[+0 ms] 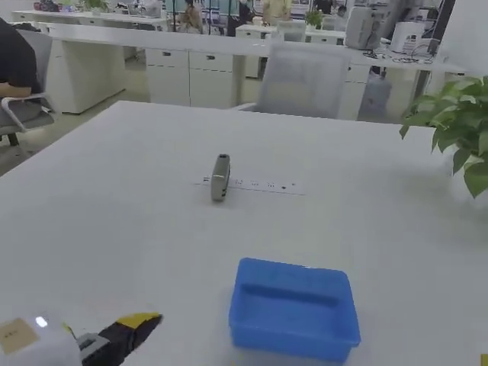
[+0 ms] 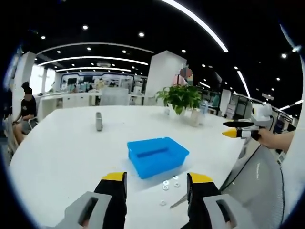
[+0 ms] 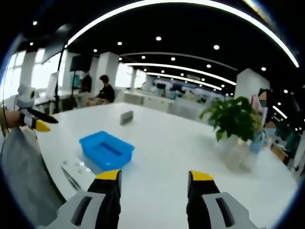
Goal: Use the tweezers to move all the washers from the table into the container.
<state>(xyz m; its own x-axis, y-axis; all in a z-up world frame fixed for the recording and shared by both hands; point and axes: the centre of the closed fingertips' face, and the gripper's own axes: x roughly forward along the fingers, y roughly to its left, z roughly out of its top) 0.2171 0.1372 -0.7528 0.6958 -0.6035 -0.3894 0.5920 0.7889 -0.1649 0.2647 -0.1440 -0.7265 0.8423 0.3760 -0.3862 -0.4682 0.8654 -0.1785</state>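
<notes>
Shallow blue tub (image 2: 157,153), tiny silvery ring washers (image 2: 170,183) and skinny tweezers (image 2: 179,201) just beside it; left gripper (image 2: 157,179) and right gripper (image 3: 155,176) both gaping wide, empty

head view: the left gripper (image 1: 131,329) enters at the bottom left corner and is cut off by the frame edge. 1 dark, yellow-tipped jaw shows, soft with blur, so here it cannot be told how the jaws stand. a small grey object (image 1: 220,177) on the table (image 1: 114,213) is too blurred to identify. the plant (image 1: 457,130) is cropped by the right edge.

left gripper view: the tweezers (image 2: 177,202) lie partly behind 1 jaw. the washers (image 2: 169,183) are tiny pale rings, their count unsure.

right gripper view: the washers (image 3: 78,164) are mere specks, and the tweezers (image 3: 71,179) a thin sliver.
</notes>
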